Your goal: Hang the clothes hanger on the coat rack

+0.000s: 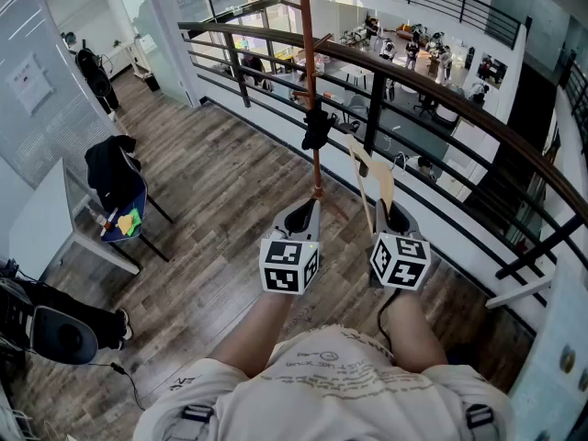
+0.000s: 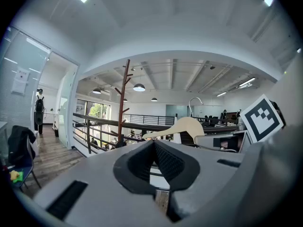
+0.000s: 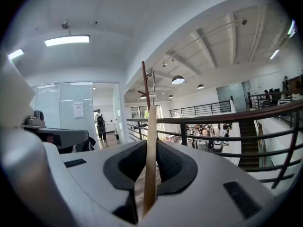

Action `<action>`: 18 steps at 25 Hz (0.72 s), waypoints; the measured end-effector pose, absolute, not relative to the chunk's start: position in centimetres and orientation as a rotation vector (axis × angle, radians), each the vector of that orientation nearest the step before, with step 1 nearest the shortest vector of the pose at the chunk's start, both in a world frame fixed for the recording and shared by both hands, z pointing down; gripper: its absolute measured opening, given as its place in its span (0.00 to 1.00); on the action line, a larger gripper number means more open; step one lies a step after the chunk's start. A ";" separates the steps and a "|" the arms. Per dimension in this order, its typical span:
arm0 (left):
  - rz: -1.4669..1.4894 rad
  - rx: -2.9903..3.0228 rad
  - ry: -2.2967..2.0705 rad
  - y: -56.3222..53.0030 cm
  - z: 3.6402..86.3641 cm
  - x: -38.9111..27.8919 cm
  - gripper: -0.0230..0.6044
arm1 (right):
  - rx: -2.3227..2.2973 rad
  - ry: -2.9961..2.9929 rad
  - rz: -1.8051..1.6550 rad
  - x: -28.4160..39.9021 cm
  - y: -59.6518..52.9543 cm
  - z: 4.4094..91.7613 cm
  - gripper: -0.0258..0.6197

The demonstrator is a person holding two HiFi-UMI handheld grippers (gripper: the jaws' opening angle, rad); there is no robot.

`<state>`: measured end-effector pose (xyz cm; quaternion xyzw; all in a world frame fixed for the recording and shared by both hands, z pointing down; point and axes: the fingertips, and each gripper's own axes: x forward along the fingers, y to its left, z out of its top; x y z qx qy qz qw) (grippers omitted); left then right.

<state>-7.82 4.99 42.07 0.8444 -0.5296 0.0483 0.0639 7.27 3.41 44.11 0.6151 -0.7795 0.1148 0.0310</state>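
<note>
Right claw (image 3: 151, 145) is clamped on wooden hanger (image 1: 381, 186), judged light and stiff, gripped by its flat arm. Left claw (image 2: 154, 144) is closed and empty, with coat rack (image 1: 310, 81) far ahead.

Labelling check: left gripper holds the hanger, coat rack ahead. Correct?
No, wrong gripper: the right gripper is shut on the hanger, as the right gripper view shows. The left gripper holds nothing. The coat rack does stand ahead.
</note>
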 end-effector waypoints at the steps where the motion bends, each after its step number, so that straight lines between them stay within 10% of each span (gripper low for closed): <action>1: 0.151 2.551 -1.597 4.9 42.2 -7.8 0.04 | 1.893 -2.408 0.365 7.2 3.3 44.2 0.12; 18: 0.178 2.535 -1.590 4.1 43.3 -5.1 0.04 | 1.850 -2.466 0.305 8.3 2.5 43.7 0.12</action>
